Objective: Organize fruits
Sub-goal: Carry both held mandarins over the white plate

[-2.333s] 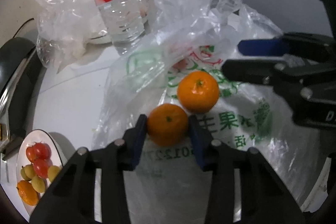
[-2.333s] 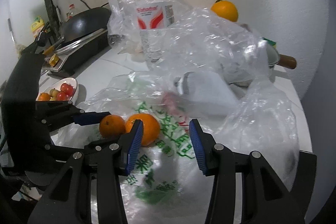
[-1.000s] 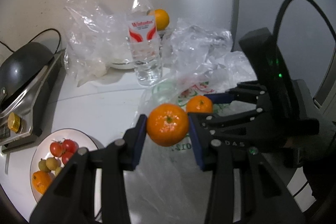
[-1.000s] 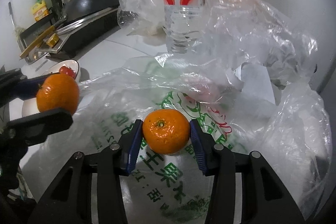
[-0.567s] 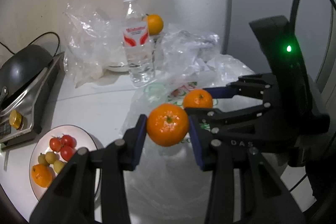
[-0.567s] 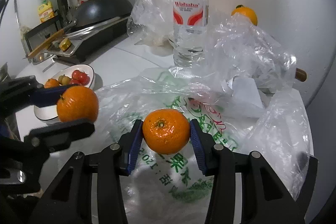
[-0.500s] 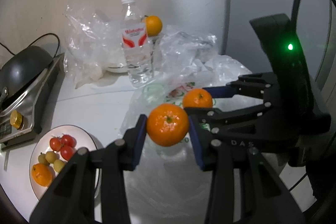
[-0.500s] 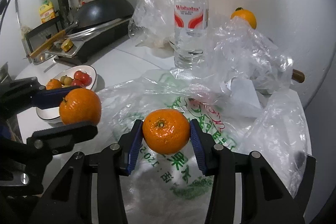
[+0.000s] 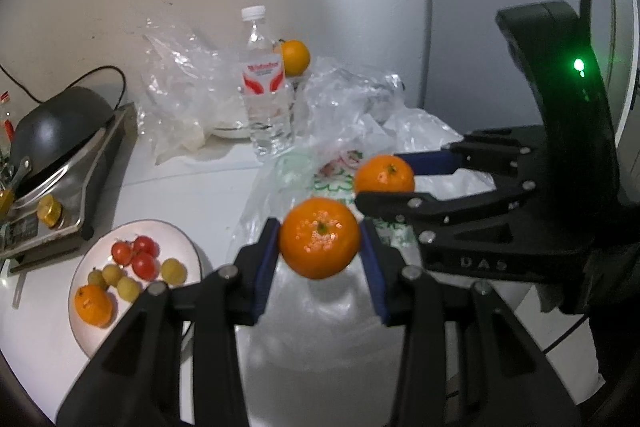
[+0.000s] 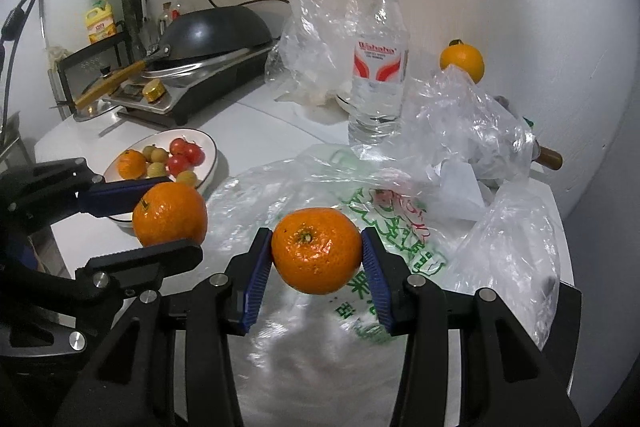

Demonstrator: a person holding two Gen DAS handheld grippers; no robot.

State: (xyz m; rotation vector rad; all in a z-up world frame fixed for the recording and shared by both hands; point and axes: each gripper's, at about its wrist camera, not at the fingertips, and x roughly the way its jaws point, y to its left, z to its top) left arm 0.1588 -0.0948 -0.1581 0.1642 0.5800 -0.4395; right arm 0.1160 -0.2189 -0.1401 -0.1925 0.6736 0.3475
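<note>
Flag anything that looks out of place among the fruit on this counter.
One orange sits alone by the wall behind the crumpled plastic bags, far from the plate that holds the other fruit. Nothing looks spilled or damaged.

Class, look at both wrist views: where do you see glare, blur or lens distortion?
Left wrist view: speckled glare on the held orange, a green light flaring on the other hand-held gripper's body, and soft focus on the plastic bag below. Right wrist view: the held orange is sharp, the bag beneath it is smeared, and the wall bows at the black fisheye rim.
</note>
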